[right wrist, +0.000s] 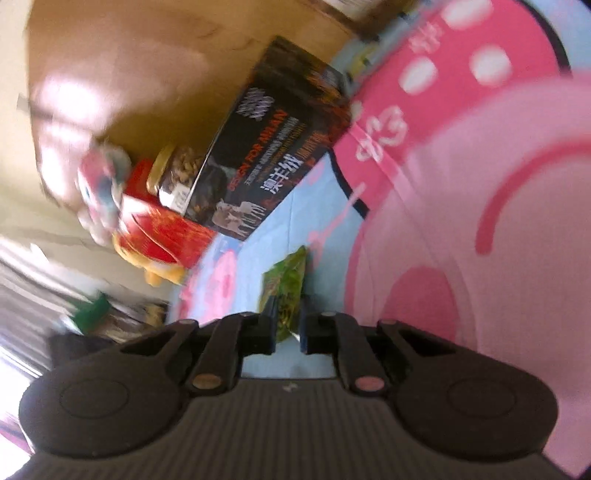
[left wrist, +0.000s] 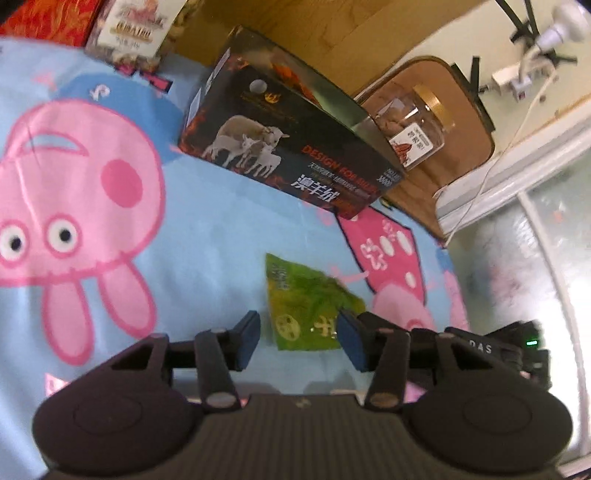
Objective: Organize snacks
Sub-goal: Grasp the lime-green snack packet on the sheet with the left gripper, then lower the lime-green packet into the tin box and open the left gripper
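A green snack packet [left wrist: 308, 306] lies on the blue and pink cartoon blanket [left wrist: 192, 240]. My left gripper [left wrist: 300, 341] is open just above it, one finger at each side of its near end. In the right wrist view my right gripper [right wrist: 287, 328] is shut on the near edge of the green snack packet [right wrist: 286, 284]. A black open-top box [left wrist: 284, 136] with sheep printed on it stands further back; it also shows in the right wrist view [right wrist: 273, 147]. A clear jar with a gold lid [left wrist: 413, 118] lies beside the box.
A red box [left wrist: 51, 18] and a white snack pack [left wrist: 129, 33] stand at the blanket's far left edge. In the right wrist view a jar of nuts [right wrist: 177, 173], a red box [right wrist: 166, 229] and a plush toy [right wrist: 99, 192] sit behind the black box.
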Demonstrator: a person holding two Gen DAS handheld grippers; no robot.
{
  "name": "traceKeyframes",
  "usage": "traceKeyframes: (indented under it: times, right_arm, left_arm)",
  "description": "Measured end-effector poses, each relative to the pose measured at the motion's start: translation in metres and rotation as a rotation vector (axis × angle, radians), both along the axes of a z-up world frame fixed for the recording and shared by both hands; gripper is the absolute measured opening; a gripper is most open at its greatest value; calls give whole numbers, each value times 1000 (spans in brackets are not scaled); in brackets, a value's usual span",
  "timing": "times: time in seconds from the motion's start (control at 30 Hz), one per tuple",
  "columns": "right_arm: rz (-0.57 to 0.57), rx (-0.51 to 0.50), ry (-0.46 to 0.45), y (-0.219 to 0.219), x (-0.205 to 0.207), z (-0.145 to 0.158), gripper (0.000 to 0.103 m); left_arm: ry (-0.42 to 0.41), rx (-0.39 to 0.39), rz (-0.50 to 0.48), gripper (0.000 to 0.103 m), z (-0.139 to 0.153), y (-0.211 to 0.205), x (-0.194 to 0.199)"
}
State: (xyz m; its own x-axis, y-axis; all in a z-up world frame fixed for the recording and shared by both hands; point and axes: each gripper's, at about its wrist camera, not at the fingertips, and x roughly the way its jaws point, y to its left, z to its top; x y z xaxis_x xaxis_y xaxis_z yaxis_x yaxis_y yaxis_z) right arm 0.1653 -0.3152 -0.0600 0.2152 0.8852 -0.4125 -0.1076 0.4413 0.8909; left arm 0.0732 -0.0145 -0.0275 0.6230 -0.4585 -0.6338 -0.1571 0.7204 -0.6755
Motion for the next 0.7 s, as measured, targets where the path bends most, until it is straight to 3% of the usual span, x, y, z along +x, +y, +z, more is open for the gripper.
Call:
traceKeyframes:
  times: [0.1,0.13,0.2,0.27,0.5,0.7]
  right_arm:
    - [-26,148,186,-10,8,-20,12]
    - [-27,161,201,-11,10,-21,12]
    - [-22,158,196,-11,9,-20,11]
    - [-17,139,174,-10,7,-17,11]
    - [56,58,-53,6,6,32,12]
    - [104,-19,-325,58,37,94,12]
  left_arm:
    - [0,-75,12,42,-6,5,0]
    - [-3,-89,16,39,-8,7,0]
    - [-9,-113,20,12,-8,8,0]
    - [-17,-87,32,8,-5,7,0]
    - [-145,18,29,8,43,12,-5]
    - [-238,179,83,8,87,32,32]
